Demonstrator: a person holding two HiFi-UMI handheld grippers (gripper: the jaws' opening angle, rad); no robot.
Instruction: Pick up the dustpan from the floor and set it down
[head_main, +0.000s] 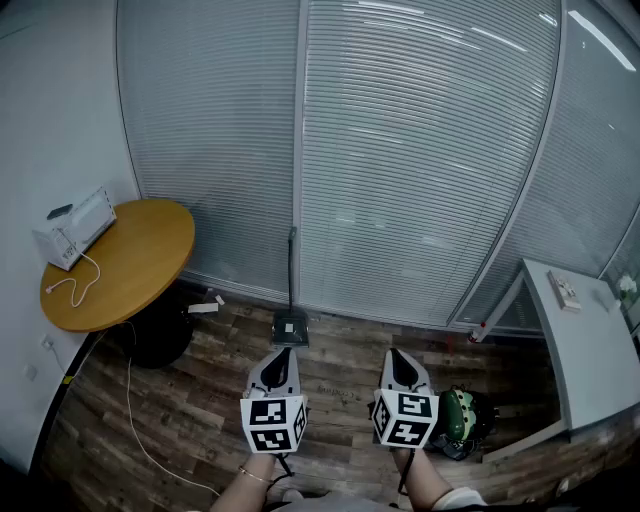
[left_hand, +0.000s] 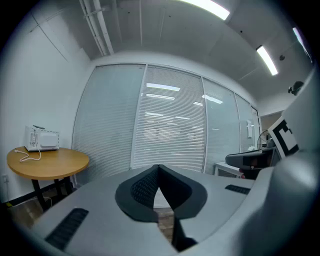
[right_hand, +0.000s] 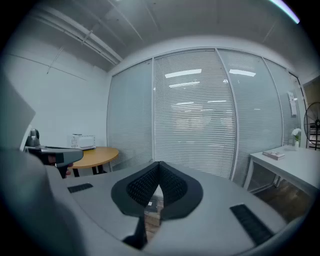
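Head view, clock read from between the 2 grippers.

- Dustpan (head_main: 290, 328): dark, on the wood floor (head_main: 340, 360) at 12 o'clock, at the foot of the blind-covered glass wall (head_main: 420, 150). Its long handle (head_main: 291, 262) stands upright against the wall frame.
- Left gripper (head_main: 282, 353): jaws pressed together at the tips, nothing between them. It sits just short of the dustpan, not touching.
- Right gripper (head_main: 393, 355): jaws likewise closed tip to tip, empty, at 1 o'clock of the left one and beside it.
- 10 o'clock: round wooden table (head_main: 135, 265) with a white boxy appliance (head_main: 75, 228) on it. A white cable (head_main: 135, 420) trails down across the floor. A black bin (head_main: 160, 335) sits under the table.
- 3 o'clock: white desk (head_main: 590, 350). A green rounded object (head_main: 462, 410), kind unclear, lies just beside the right gripper.
- Floor between the left gripper and the dustpan is bare boards.
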